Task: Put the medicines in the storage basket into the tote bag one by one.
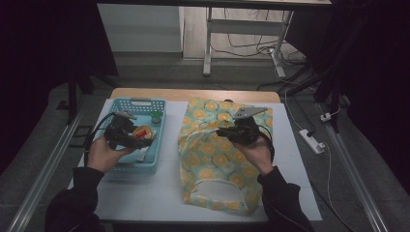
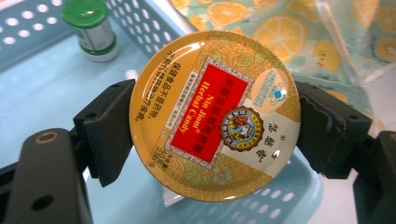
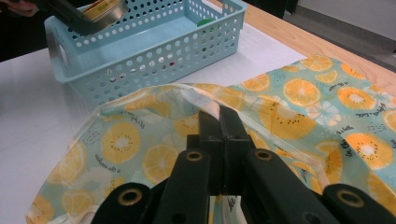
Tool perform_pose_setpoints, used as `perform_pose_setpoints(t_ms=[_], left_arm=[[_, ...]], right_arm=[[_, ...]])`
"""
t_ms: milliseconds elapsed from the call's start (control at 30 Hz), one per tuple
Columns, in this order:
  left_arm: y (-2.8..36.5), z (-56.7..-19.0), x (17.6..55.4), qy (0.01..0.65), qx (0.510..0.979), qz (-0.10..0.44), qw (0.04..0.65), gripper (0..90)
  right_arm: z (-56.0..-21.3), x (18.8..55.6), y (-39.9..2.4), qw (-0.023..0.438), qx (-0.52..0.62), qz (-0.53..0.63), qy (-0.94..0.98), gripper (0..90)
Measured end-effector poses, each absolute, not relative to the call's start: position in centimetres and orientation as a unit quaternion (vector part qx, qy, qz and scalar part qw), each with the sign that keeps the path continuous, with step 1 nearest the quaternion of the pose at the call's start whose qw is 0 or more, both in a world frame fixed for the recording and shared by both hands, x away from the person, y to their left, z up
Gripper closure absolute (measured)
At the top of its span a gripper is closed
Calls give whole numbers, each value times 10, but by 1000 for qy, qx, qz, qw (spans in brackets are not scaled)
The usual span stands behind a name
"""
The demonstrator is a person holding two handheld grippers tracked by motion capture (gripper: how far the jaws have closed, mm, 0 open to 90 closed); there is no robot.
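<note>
A round yellow and red herbal candy tin (image 2: 215, 114) sits flat between the two black jaws of my left gripper (image 2: 215, 126), which is shut on its rim; it hangs over the light blue basket (image 1: 126, 105), where the tin (image 1: 144, 132) and the left gripper (image 1: 126, 136) appear at the basket's middle. A lemon-print bag (image 1: 212, 159) lies on the white mat to the right. My right gripper (image 3: 219, 119) is shut on the clear edge of the bag's mouth (image 3: 205, 105) and lifts it; from above, the right gripper (image 1: 223, 131) is at the bag's left upper part.
A small bottle with a green cap (image 2: 93, 29) stands in the basket's far corner (image 1: 155, 116). The basket's perforated wall (image 3: 154, 56) lies left of the bag. The wooden table edge (image 1: 193, 93) runs behind, with a power strip (image 1: 312, 141) on the floor at right.
</note>
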State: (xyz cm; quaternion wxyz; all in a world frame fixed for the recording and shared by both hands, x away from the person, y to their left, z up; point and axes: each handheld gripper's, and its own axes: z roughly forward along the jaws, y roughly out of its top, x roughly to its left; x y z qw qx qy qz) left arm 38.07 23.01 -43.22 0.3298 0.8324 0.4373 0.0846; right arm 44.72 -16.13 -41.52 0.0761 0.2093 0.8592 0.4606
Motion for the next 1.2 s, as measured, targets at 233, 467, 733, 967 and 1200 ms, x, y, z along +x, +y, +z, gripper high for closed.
perform_pose_setpoints(t_ms=[233,467,733,967,1200], left_arm=[[226,-434,372,430,838,73,328,203],[217,-430,363,418,841,64,338,203],[205,-429,357,407,844,65,343,203],[192,-428,352,389,850,63,349,203],[181,-427,349,377,854,59,354,203]], right_arm=[[-416,448,-162,78,209,461,859,900],[-417,449,-162,77,210,464,857,900],[-418,450,-162,76,210,464,857,900],[-417,450,-162,77,210,464,857,900],[-418,450,-162,77,211,465,856,900]])
